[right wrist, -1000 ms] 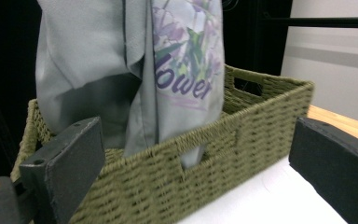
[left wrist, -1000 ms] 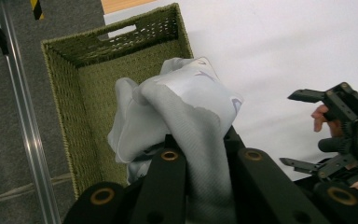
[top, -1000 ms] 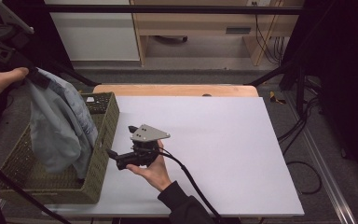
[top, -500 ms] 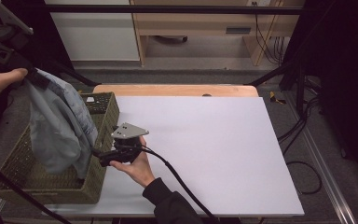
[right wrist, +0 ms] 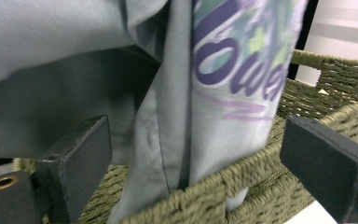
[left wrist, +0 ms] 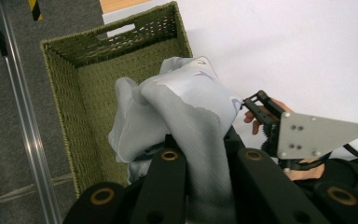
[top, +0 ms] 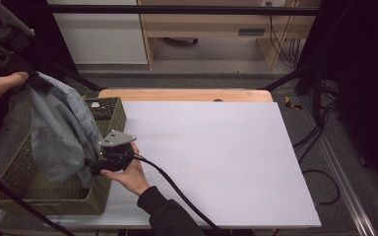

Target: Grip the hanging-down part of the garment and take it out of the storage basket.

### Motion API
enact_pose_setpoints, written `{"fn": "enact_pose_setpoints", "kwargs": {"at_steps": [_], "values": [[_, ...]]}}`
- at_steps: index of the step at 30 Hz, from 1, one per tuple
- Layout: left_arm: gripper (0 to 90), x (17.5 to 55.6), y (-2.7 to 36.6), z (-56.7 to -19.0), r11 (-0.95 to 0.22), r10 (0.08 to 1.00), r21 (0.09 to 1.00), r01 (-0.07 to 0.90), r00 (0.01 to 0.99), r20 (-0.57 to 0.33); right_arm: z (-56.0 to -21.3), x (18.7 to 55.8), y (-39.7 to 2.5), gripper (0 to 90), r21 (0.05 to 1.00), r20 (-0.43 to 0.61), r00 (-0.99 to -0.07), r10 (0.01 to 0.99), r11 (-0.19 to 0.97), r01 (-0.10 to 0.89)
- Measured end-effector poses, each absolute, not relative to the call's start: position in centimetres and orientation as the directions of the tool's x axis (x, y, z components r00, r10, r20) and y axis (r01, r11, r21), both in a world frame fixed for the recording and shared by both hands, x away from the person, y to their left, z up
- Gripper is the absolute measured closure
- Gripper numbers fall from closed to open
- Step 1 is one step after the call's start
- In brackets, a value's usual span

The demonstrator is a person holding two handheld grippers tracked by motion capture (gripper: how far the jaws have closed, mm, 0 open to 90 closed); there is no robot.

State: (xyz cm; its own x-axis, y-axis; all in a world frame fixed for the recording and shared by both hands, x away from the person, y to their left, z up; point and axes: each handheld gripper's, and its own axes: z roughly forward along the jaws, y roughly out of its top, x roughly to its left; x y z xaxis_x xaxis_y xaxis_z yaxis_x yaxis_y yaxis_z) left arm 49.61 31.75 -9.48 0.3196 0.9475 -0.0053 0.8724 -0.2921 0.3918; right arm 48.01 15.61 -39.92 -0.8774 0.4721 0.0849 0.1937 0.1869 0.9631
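Grey T-shirt hangs pinched in the left gripper above the wicker basket; the right gripper, fingers spread, has moved to the basket's rim to grasp its hem.

- White worktop, wooden edge strip along its far side.
- Grey carpet floor beyond and to the right of it.
- Light wood furniture at the back, with a white panel to its left.
- Black frame bar across the top.
- Dark cables on the floor at right, more hanging at back.
- Metal rail on the floor at right.
- Dim, even lighting.
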Motion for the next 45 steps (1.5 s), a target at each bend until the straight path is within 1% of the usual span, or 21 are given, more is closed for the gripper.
{"fn": "enact_pose_setpoints", "kwargs": {"at_steps": [2,4,5,6,7,8,9,10,11,12,14,15,16,20,24,25,28,30,37,38,45], "values": [[84.3,49.6,31.9,-9.5,-0.291,0.948,0.391,0.873,0.318,-0.004,-40.0,48.0,16.2,11.4,0.962,0.071,-0.877,0.476,0.200,0.186],[84.3,49.6,32.0,-9.6,-0.290,0.948,0.391,0.873,0.318,-0.006,-40.0,48.1,16.7,15.3,0.959,0.061,-0.877,0.476,0.217,0.184],[84.3,49.6,32.0,-9.6,-0.290,0.948,0.391,0.874,0.317,-0.007,-40.0,48.2,17.0,17.8,0.958,0.050,-0.874,0.483,0.225,0.179],[84.3,49.6,32.1,-9.6,-0.290,0.948,0.391,0.874,0.318,-0.008,-40.0,48.2,17.1,22.1,0.957,0.048,-0.876,0.480,0.230,0.179],[84.4,49.6,32.1,-9.6,-0.289,0.948,0.392,0.873,0.318,-0.008,-40.1,48.3,17.4,33.7,0.955,0.044,-0.871,0.489,0.236,0.180],[84.3,49.6,32.2,-9.6,-0.288,0.949,0.394,0.873,0.316,-0.007,-40.1,48.3,17.5,40.4,0.955,0.040,-0.871,0.489,0.239,0.178],[84.3,49.5,32.2,-9.6,-0.288,0.949,0.394,0.873,0.316,-0.008,-40.1,48.3,17.5,40.4,0.955,0.040,-0.871,0.489,0.239,0.178],[84.3,49.5,32.2,-9.6,-0.289,0.948,0.392,0.873,0.317,-0.005,-40.1,48.2,17.6,48.7,0.952,0.031,-0.866,0.499,0.250,0.178],[84.3,49.5,32.2,-9.6,-0.289,0.949,0.392,0.873,0.316,-0.005,-40.2,48.3,17.6,64.1,0.948,0.022,-0.868,0.495,0.265,0.175],[84.3,49.5,32.2,-9.7,-0.288,0.949,0.393,0.873,0.316,-0.007,-40.2,48.3,17.6,64.1,0.948,0.022,-0.868,0.495,0.265,0.175],[84.3,49.5,32.3,-9.7,-0.287,0.949,0.395,0.873,0.316,-0.008,-40.1,48.3,17.4,80.0,0.946,0.024,-0.868,0.497,0.269,0.180],[84.3,49.6,32.4,-9.7,-0.287,0.949,0.395,0.873,0.316,-0.009,-40.0,48.3,17.2,83.5,0.946,0.028,-0.869,0.495,0.267,0.182],[84.3,49.5,32.4,-9.7,-0.284,0.950,0.399,0.872,0.314,-0.009,-39.7,48.4,16.6,85.0,0.944,0.051,-0.871,0.489,0.262,0.203],[84.3,49.5,32.5,-9.6,-0.283,0.949,0.404,0.870,0.314,-0.011,-39.2,48.4,15.7,85.5,0.946,0.051,-0.879,0.474,0.258,0.194],[84.3,49.4,32.6,-9.5,-0.280,0.950,0.409,0.868,0.312,-0.013,-38.0,48.3,14.2,85.6,0.959,0.059,-0.883,0.465,0.218,0.179],[84.3,49.4,32.6,-9.5,-0.280,0.950,0.410,0.868,0.312,-0.013,-37.5,48.2,13.4,85.6,0.967,0.049,-0.884,0.465,0.199,0.158],[84.3,49.5,32.6,-9.5,-0.280,0.950,0.411,0.868,0.313,-0.014,-36.5,48.0,12.3,85.7,0.973,0.057,-0.886,0.461,0.173,0.153],[84.3,49.4,32.6,-9.6,-0.275,0.950,0.423,0.863,0.312,-0.020,-35.9,47.8,11.5,85.7,0.975,0.055,-0.885,0.462,0.165,0.147],[84.3,49.4,32.7,-10.1,-0.273,0.951,0.417,0.867,0.310,-0.021,-34.2,47.5,8.6,85.9,0.984,0.047,-0.878,0.475,0.129,0.123],[84.3,49.3,32.7,-10.0,-0.274,0.950,0.419,0.866,0.311,-0.022,-33.6,47.3,7.7,85.9,0.986,0.029,-0.876,0.482,0.131,0.105],[84.3,49.4,32.2,-10.0,-0.280,0.947,0.425,0.861,0.321,-0.027,-31.6,46.8,4.9,86.0,0.989,-0.015,-0.859,0.512,0.134,0.062]]}}
